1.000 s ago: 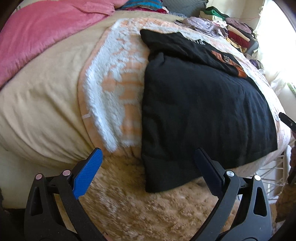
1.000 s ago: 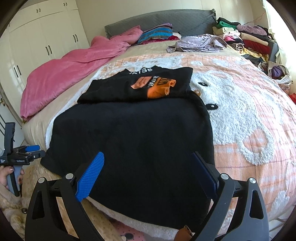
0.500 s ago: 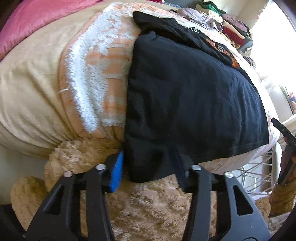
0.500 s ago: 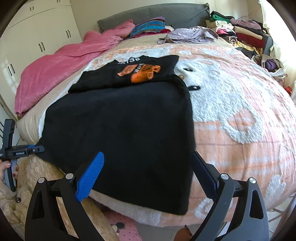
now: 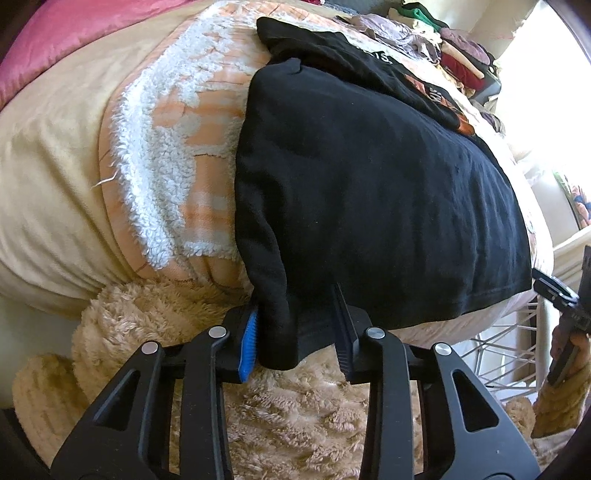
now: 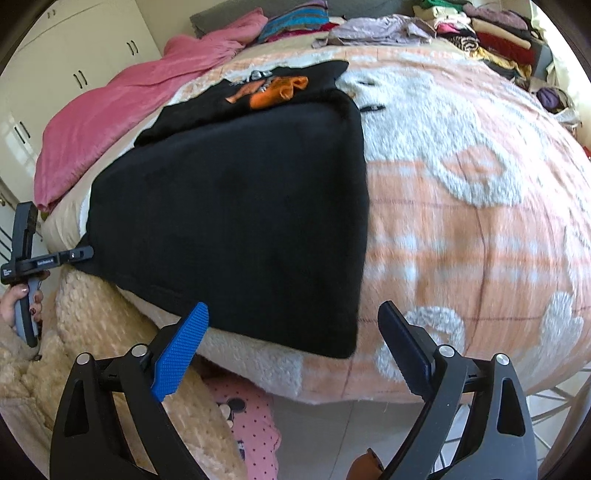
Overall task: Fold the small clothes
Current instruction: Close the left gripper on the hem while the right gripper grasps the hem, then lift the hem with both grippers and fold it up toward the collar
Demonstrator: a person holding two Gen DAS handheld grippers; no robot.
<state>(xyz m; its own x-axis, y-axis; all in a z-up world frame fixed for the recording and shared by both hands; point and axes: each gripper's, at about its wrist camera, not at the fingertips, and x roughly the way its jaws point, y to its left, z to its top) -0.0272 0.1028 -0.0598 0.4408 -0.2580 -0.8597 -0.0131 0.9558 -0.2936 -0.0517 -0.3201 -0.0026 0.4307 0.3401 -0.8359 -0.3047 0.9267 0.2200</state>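
The black shirt (image 6: pixel 236 221) lies spread flat on the peach and white blanket (image 6: pixel 480 206) near the foot of the bed, its hem hanging a little over the edge. Its top part, with the orange print (image 6: pixel 273 92), seems turned back onto the body, so one fold may be in; the rest of the folding looks not yet done.

On the left, the left gripper (image 5: pixel 295 339) has just been closing on the shirt's near left corner: cloth bunches between the blue pad (image 5: pixel 248 339) and the dark one, and the pads appear to press on it, so I judge that corner gripped. To the right, the right gripper (image 6: pixel 291 347) stands wide apart and empty, poised over the shirt's near right corner (image 6: pixel 347 343), which sits between the jaws untouched. It has just begun to narrow. That corner is yet to be taken before both can be lifted.

Around, from left to right: white cupboard doors (image 6: pixel 74 74), a pink quilt (image 6: pixel 140 99) along the bed's left side, striped clothes by the grey headboard, a lilac garment (image 6: pixel 373 31), and a pile of clothes (image 6: pixel 491 37) at the far right. Nothing lies on the shirt. The person's fluffy beige sleeve (image 6: pixel 103 332) crowds the bed edge under the hem, close to where the grippers work
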